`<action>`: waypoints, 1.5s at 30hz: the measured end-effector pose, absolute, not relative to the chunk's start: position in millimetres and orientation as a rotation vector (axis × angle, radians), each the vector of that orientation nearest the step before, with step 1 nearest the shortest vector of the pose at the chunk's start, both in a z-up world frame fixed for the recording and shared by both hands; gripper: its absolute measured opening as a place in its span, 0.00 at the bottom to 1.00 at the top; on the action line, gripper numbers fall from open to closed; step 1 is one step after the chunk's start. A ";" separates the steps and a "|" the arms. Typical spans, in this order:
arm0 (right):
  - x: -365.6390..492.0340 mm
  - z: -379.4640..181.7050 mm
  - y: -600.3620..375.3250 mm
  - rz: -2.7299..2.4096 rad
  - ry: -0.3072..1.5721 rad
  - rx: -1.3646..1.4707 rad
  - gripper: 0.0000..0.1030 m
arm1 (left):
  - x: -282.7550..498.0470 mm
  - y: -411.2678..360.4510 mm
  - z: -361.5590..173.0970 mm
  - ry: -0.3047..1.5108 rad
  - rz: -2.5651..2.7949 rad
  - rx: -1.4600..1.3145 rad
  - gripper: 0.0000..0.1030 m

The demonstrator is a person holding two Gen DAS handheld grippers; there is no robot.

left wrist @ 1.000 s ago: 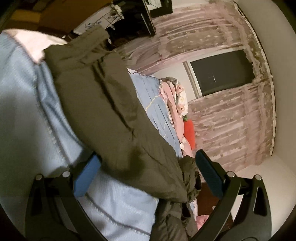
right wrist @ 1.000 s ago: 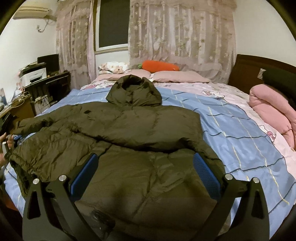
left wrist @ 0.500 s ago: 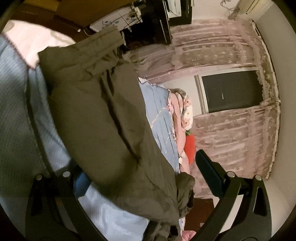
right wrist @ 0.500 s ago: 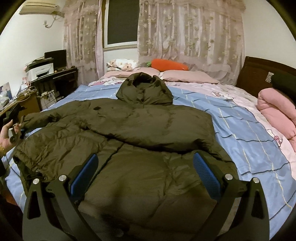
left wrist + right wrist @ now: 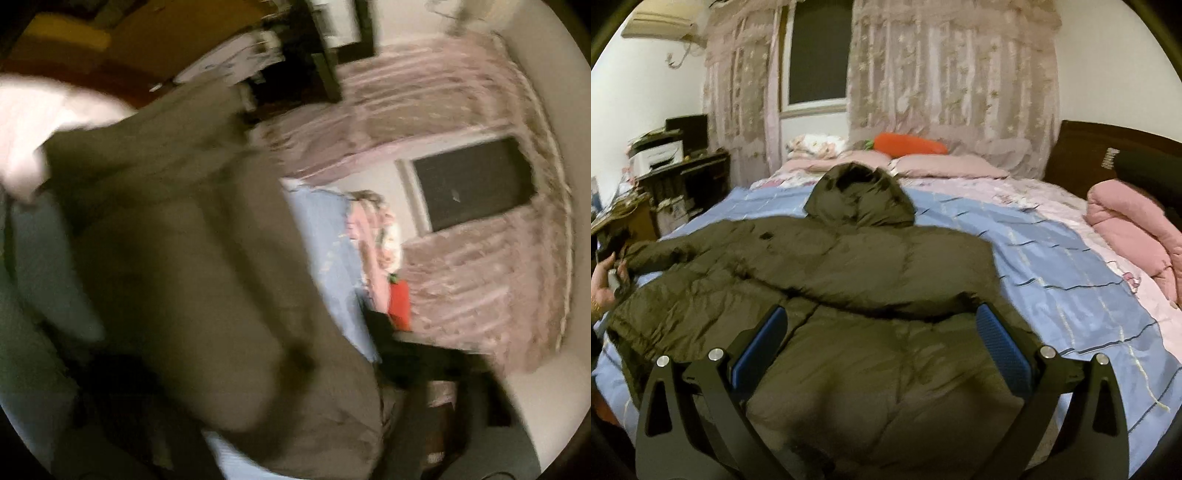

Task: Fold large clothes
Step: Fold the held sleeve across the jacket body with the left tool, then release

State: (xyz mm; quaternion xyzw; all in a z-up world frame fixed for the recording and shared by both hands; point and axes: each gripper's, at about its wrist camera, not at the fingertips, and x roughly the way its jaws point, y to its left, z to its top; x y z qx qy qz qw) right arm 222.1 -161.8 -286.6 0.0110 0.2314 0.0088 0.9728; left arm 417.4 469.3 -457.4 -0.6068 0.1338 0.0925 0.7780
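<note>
Lace curtains (image 5: pixel 953 85) and a dark window (image 5: pixel 818 51) back a wide bed (image 5: pixel 1071 266) with a blue striped quilt, and on it lies the olive hooded puffer jacket (image 5: pixel 864 280), spread flat with its hem nearest the right claw (image 5: pixel 882 347) and its hood (image 5: pixel 858 195) pointing away toward the pillows. One sleeve (image 5: pixel 698 243) stretches out to the left side of that claw; the other appears folded across the body. The right claw hangs just above the lower back of the jacket with its blue pads (image 5: pixel 1004 350) spread wide, gripping nothing.

Far off to its left, at the sleeve end, the person's hand (image 5: pixel 605 284) holds the left claw (image 5: pixel 424 369). Its own view is badly smeared: jacket fabric fills the frame right in front of it, but whether it is clamped on the sleeve I cannot tell.

Beyond the jacket, ahead of the right claw, sit an orange carrot-shaped cushion (image 5: pixel 908 144) and pink pillows; a rolled pink duvet (image 5: pixel 1130 218) lies off to its right, and a cluttered desk (image 5: pixel 683 173) stands to its left.

The risk I see is the slick, puffy shell: a shallow pinch would likely slide off or catch only the top layer, so the fold drags crooked. A fast swing of the sleeve, as the blur suggests, could also bunch the body out of alignment.
</note>
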 end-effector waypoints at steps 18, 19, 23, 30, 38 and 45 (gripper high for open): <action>217.9 -286.6 -200.7 -0.051 0.478 0.111 0.99 | 418.1 409.2 -330.6 0.245 0.206 -0.875 0.04; 217.2 -286.3 -205.3 -0.060 0.477 0.119 0.99 | 417.8 403.0 -324.7 0.244 0.196 -0.858 0.04; 216.7 -284.2 -221.1 -0.087 0.470 0.163 0.99 | 428.0 373.1 -294.8 0.261 0.166 -0.784 0.04; 215.7 -281.5 -245.7 -0.119 0.459 0.218 0.99 | 450.8 313.8 -227.1 0.297 0.149 -0.549 0.04; 209.2 -280.9 -281.2 -0.156 0.449 0.327 0.99 | 462.4 205.7 -154.1 0.300 0.069 -0.333 0.04; 201.7 -283.6 -307.1 -0.185 0.446 0.409 0.99 | 472.4 99.4 -154.2 0.358 -0.015 -0.191 0.05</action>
